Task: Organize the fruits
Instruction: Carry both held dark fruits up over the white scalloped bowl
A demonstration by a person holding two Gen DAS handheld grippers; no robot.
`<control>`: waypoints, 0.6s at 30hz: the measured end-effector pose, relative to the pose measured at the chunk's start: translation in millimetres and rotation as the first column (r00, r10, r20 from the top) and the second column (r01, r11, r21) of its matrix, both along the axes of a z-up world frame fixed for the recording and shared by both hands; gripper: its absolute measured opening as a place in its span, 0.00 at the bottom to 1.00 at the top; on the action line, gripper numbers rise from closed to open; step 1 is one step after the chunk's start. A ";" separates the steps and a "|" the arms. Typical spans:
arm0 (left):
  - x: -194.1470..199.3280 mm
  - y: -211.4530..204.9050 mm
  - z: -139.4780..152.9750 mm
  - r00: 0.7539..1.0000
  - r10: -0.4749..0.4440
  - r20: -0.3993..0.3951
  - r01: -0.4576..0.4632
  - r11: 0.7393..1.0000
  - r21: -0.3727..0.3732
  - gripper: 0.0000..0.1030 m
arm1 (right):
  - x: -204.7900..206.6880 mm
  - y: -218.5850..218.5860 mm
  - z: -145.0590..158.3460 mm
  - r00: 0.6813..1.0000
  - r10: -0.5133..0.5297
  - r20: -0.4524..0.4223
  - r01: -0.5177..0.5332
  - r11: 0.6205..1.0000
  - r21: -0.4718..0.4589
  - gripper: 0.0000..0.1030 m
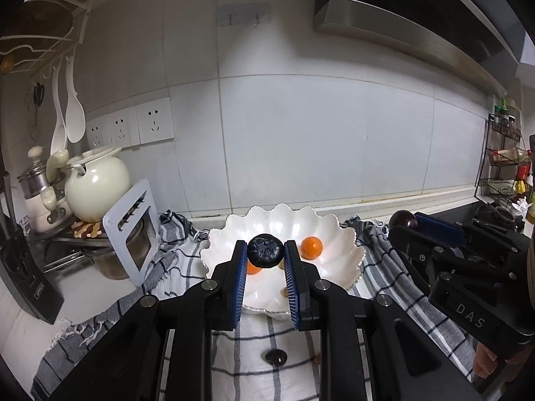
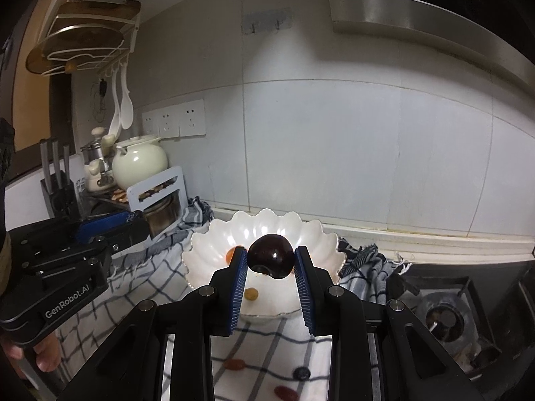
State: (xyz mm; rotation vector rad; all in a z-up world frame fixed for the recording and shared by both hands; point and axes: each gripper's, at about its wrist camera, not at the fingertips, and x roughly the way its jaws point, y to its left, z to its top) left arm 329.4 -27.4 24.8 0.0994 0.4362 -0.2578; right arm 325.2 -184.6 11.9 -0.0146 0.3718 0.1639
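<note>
My left gripper (image 1: 265, 245) is shut on a dark, wrinkled blueberry (image 1: 265, 252) and holds it in the air in front of the white scalloped bowl (image 1: 347, 234). In the bowl lie an orange kumquat (image 1: 311, 247) and a second orange fruit (image 1: 253, 269) half hidden by a finger. My right gripper (image 2: 271, 252) is shut on a glossy dark red cherry (image 2: 271, 257) above the same bowl (image 2: 207, 244), where a yellowish fruit (image 2: 250, 294) rests. Each gripper also shows in the other's view: the right gripper (image 1: 414, 229), the left gripper (image 2: 133, 222).
A checked cloth (image 2: 140, 267) lies under the bowl, with loose small fruits (image 2: 234, 364) and a dark berry (image 1: 276, 357) on it. A cream teapot (image 1: 97, 183), steel pot and white rack stand left. The gas burner (image 2: 444, 317) is right, the spice rack (image 1: 505, 160) far right.
</note>
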 end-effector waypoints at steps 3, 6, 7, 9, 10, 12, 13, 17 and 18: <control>12.6 -0.8 -2.1 1.000 0.004 -0.012 -0.004 1.000 0.003 0.22 | 11.1 -1.0 -0.7 1.000 -0.004 -0.010 0.004 1.000 0.001 0.30; 24.7 -2.9 -5.3 1.000 0.003 -0.029 -0.003 1.000 0.005 0.22 | 23.7 -2.7 -1.9 1.000 -0.009 -0.022 0.009 1.000 -0.001 0.30; 30.6 -3.8 -7.0 0.999 0.002 -0.039 -0.002 1.000 0.007 0.22 | 26.9 -3.2 -2.3 1.000 -0.010 -0.025 0.010 1.000 0.001 0.30; 38.8 -5.3 -10.1 0.999 0.004 -0.054 -0.003 1.000 0.008 0.22 | 36.4 -4.0 -3.8 0.999 -0.012 -0.038 0.012 1.000 0.000 0.30; 44.6 -6.0 -12.4 0.998 0.005 -0.065 -0.004 1.000 0.008 0.22 | 41.3 -4.4 -4.8 0.999 -0.015 -0.044 0.015 1.000 -0.001 0.30; 53.6 -7.4 -16.6 0.997 0.007 -0.083 -0.006 1.000 0.009 0.22 | 49.1 -5.0 -6.4 0.998 -0.014 -0.054 0.014 1.000 -0.005 0.30; 56.4 -8.2 -18.6 0.996 0.007 -0.090 -0.006 1.000 0.010 0.22 | 53.9 -5.0 -7.7 0.998 -0.018 -0.060 0.018 1.000 -0.012 0.30; 74.1 -10.1 -29.0 0.991 0.011 -0.131 -0.009 1.000 0.016 0.22 | 69.6 -5.4 -12.8 0.996 -0.022 -0.087 0.020 1.000 -0.021 0.30; 78.0 -10.0 -31.9 0.990 0.014 -0.142 -0.012 1.000 0.017 0.22 | 74.3 -5.4 -15.2 0.995 -0.022 -0.096 0.019 0.999 -0.026 0.30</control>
